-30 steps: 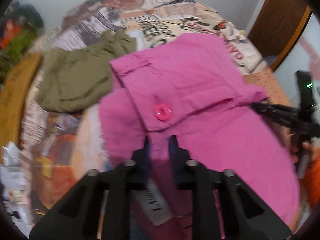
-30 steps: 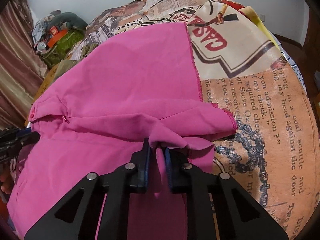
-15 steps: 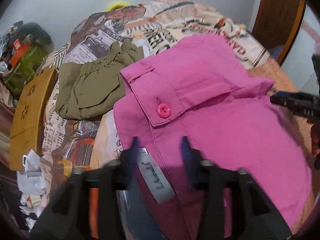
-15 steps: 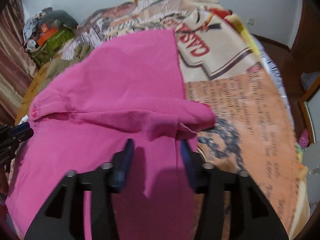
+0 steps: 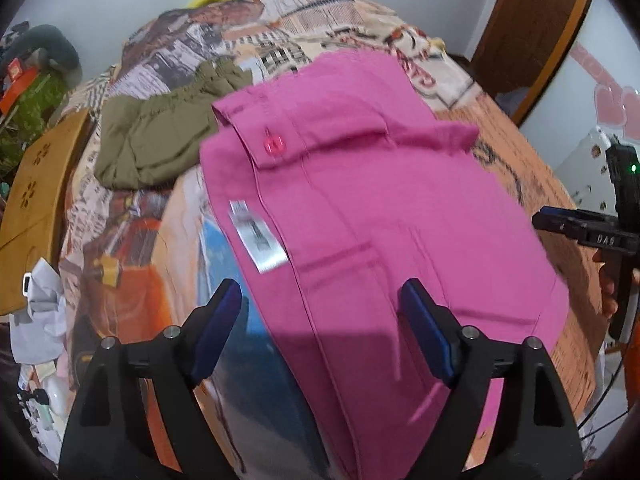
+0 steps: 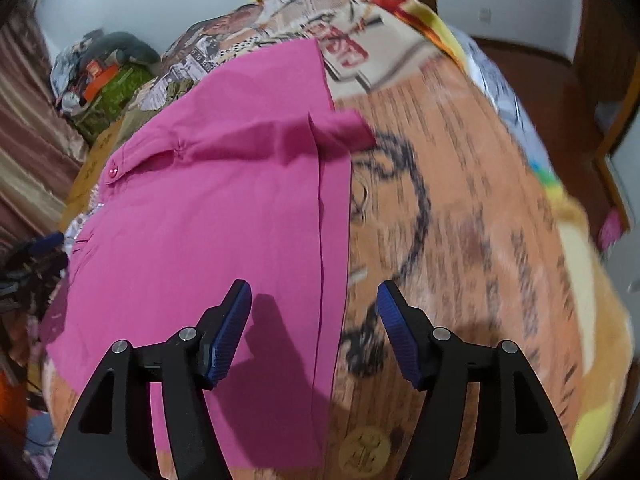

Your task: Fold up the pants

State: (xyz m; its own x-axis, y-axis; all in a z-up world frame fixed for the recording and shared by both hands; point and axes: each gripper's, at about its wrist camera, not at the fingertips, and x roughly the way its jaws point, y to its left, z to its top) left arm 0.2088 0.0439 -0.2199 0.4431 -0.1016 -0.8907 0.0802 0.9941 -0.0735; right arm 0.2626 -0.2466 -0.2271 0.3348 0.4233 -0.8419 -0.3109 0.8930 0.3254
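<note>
Pink pants (image 5: 360, 200) lie folded over on a bed with a newspaper-print cover; the waistband with its pink button (image 5: 274, 145) is folded onto the legs, and a white label (image 5: 258, 240) shows. My left gripper (image 5: 320, 320) is open and empty above the near end of the pants. My right gripper (image 6: 314, 316) is open and empty above the right edge of the pants (image 6: 224, 200). The right gripper also shows at the right edge of the left wrist view (image 5: 580, 228).
Folded olive-green pants (image 5: 156, 140) lie to the left of the pink pants. A wooden board (image 5: 36, 200) stands at the bed's left side, with clutter beyond it. A wooden door (image 5: 532, 20) is at the back right. The printed bed cover (image 6: 460, 220) stretches to the right.
Both grippers have opened and let go of the pink fabric, then pulled back and up. The folded-over top part now rests on the pants.
</note>
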